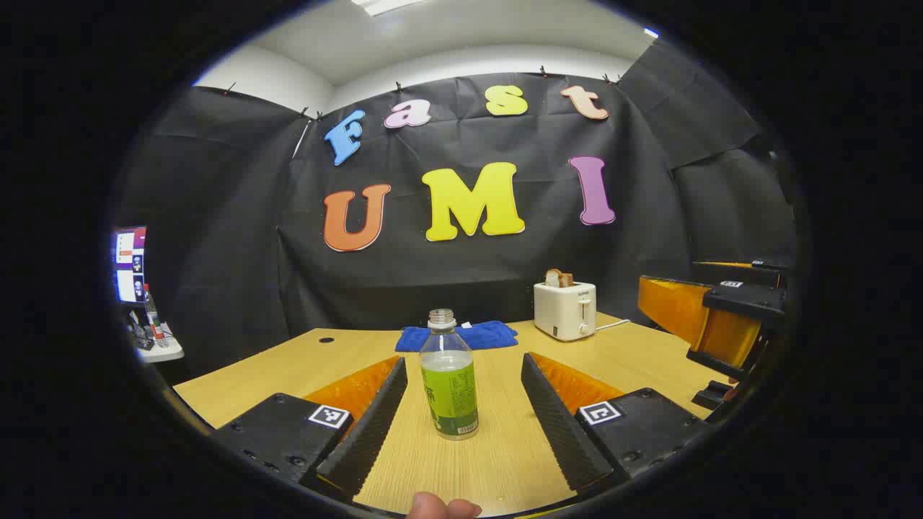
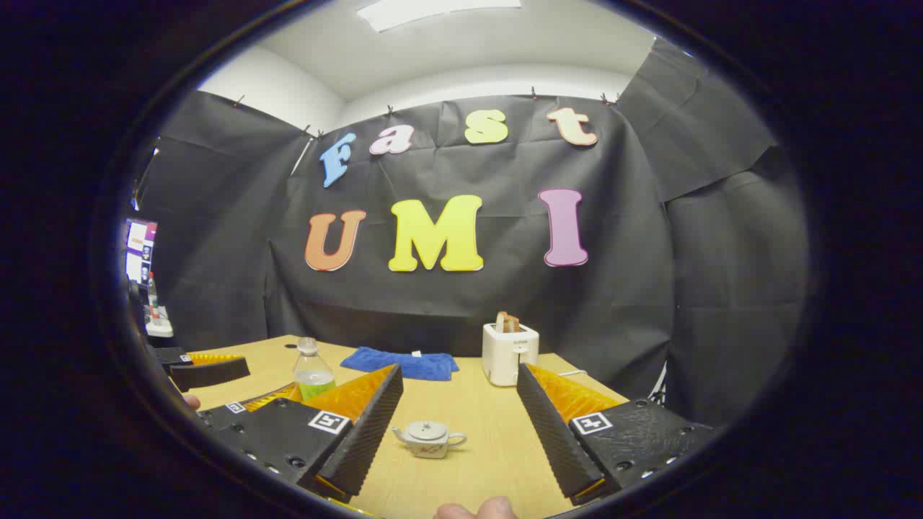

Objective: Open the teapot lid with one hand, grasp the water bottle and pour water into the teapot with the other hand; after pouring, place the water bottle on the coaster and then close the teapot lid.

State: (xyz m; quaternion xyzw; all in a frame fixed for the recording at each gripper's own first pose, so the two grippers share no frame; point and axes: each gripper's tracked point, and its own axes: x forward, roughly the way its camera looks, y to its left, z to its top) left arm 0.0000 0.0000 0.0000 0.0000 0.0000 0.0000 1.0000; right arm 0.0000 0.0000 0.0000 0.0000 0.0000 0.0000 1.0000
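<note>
The left gripper [image 1: 461,414] is spread wide, the uncapped clear plastic water bottle with green label [image 1: 449,382] upright between its fingers, untouched. At 12 o'clock beyond lie a blue cloth [image 1: 490,335] and — toward 1 o'clock — a white toaster [image 1: 564,310]. The right gripper [image 2: 458,425] gapes released around the small white lidded teapot [image 2: 428,438] on the wooden table [image 2: 497,447].

The left tongs [image 1: 460,411] stand wide open, one finger on each side of the bottle [image 1: 449,375] and clear of it. The bottle stands upright and uncapped on the tabletop [image 1: 288,367]. Near the far edge lie a blue cloth [image 1: 461,336] and a toaster [image 1: 565,310] with bread in it. The right tongs [image 1: 721,324] show at the right edge.
</note>
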